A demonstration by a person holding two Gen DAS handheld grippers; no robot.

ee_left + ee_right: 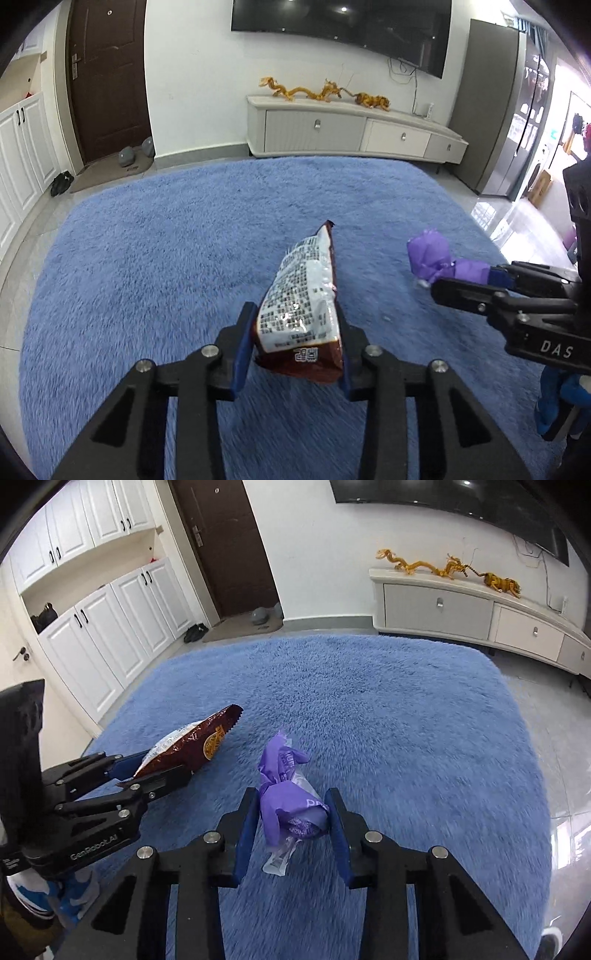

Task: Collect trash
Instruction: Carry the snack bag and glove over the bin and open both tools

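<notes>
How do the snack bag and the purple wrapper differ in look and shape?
The snack bag is brown with a white printed panel; the purple wrapper is purple, with clear plastic at its near end. The bag is flat with a serrated end, while the wrapper is crumpled into a bundle. Both sit between gripper fingers above the blue rug: the bag in the left gripper, the wrapper in the right gripper.

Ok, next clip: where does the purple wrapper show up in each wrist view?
Left wrist view: the purple wrapper sits right of centre, gripped by the right gripper that reaches in from the right edge.
Right wrist view: the purple wrapper is at centre, between the right gripper's blue pads.
Shared landmark: the golden dragon figurine on the white TV cabinet, beyond the blue rug.
</notes>
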